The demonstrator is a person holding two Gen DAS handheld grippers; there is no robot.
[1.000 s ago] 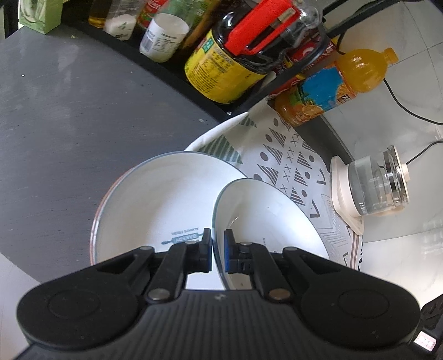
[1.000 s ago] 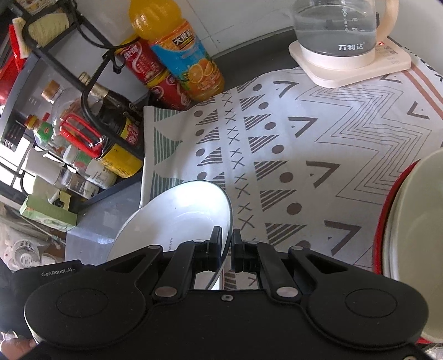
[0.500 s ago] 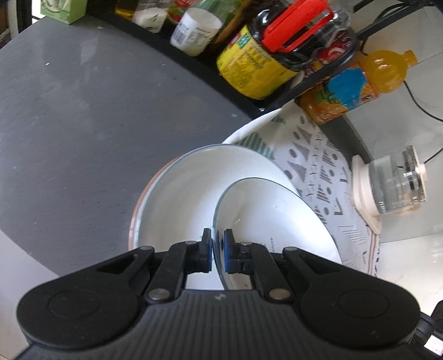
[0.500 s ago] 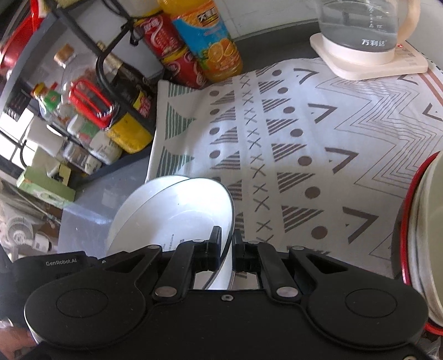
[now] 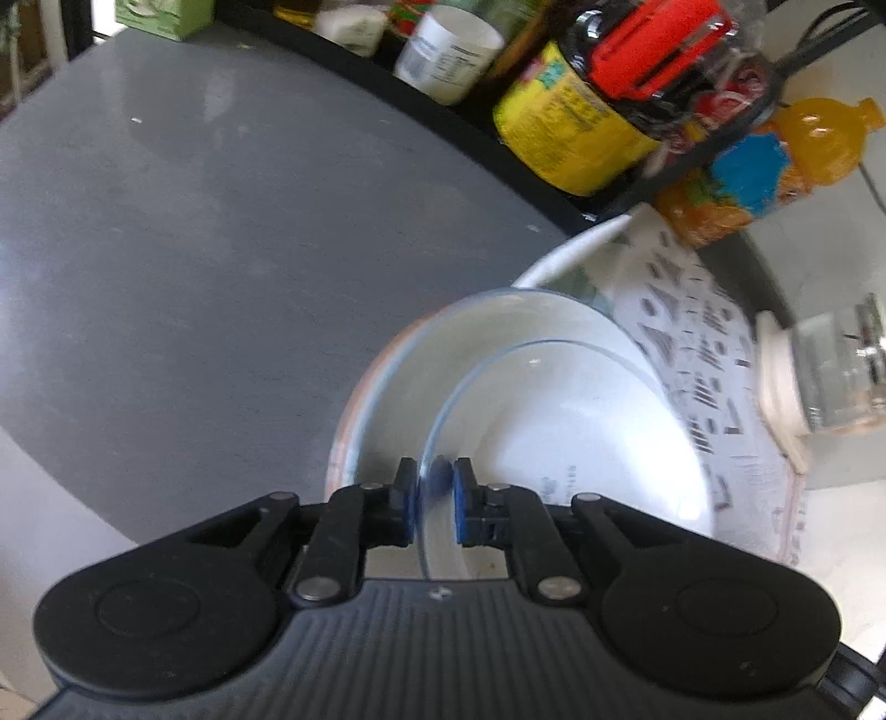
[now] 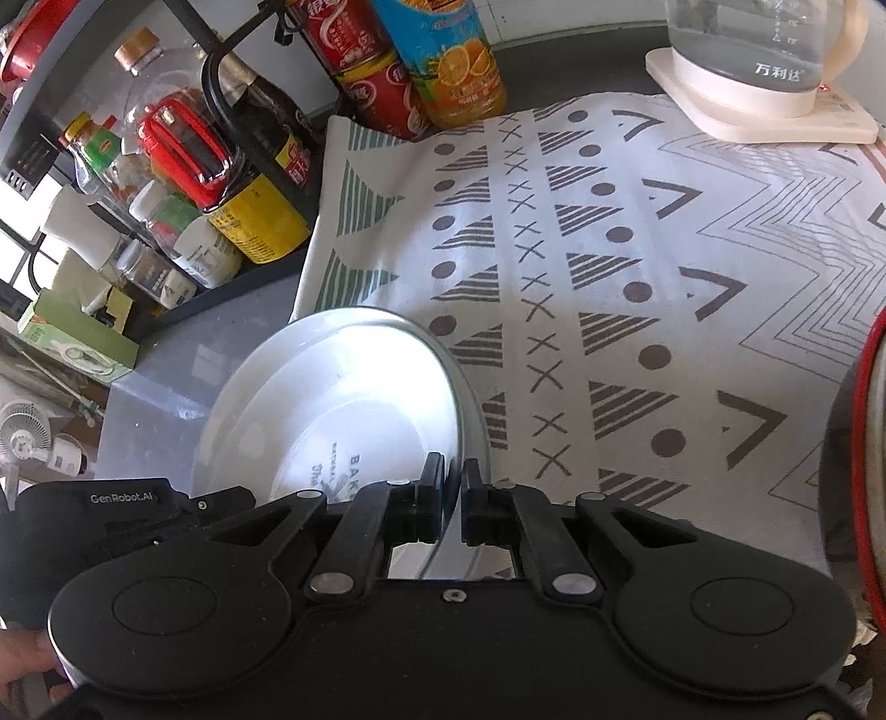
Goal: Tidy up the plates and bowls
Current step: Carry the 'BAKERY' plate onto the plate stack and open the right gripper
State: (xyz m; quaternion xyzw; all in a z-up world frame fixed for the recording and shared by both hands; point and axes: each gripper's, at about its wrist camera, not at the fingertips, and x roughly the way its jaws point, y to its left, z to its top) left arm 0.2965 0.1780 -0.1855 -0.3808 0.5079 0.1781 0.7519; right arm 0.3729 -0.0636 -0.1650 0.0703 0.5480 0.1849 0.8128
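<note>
Nesting step: small bowl going into large bowl.
Left gripper is clamping the small bowl rim inside the large bowl on the grey counter; right gripper is pinching the opposite rim. Next, probably: lowering level, then releasing.

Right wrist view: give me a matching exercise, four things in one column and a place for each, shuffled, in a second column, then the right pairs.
Things:
1. white bowl
2. glass kettle
3. orange juice bottle
4. yellow-labelled dark bottle

Places:
A. on a cream base at the far right edge of the patterned cloth
B. in the black wire rack at the left
C. rim between the fingers of the right gripper
D. upright at the cloth's far edge, beside a red can

Pairs: 1-C, 2-A, 3-D, 4-B
</note>
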